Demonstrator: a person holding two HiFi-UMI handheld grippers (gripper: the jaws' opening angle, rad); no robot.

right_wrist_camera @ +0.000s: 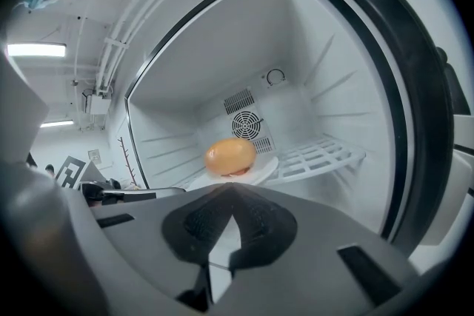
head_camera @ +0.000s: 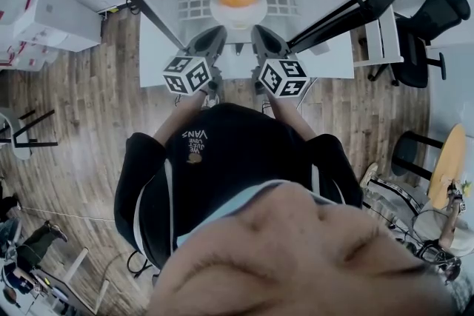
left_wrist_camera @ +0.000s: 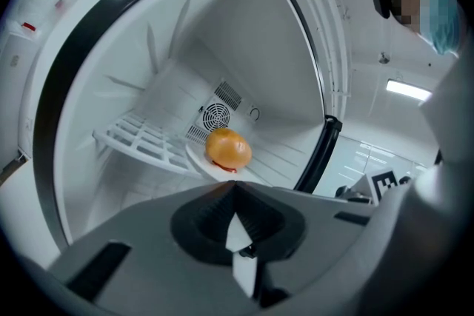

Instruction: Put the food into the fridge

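Food: round orange bun [left_wrist_camera: 228, 149] with a red layer under it is sitting on a white plate [right_wrist_camera: 271, 164], deep inside the fridge [left_wrist_camera: 259, 48].
Support: plate is resting at the edge of the white wire shelf [right_wrist_camera: 326, 155], just ahead of the fan grille [left_wrist_camera: 215, 115].
Handling: bun is looking soft and light, likely squashing under a hard pinch; plate is looking stiff, smooth and breakable, so gripping its near rim and keeping it level seems safest.
Left gripper [left_wrist_camera: 235, 185]: fingers are pressing together on nothing, hovering outside the opening, apart from the plate.
Right gripper [right_wrist_camera: 231, 189]: fingers are clenching shut, empty, pointing at the bun.
Door [head_camera: 370, 0]: standing open at the right.
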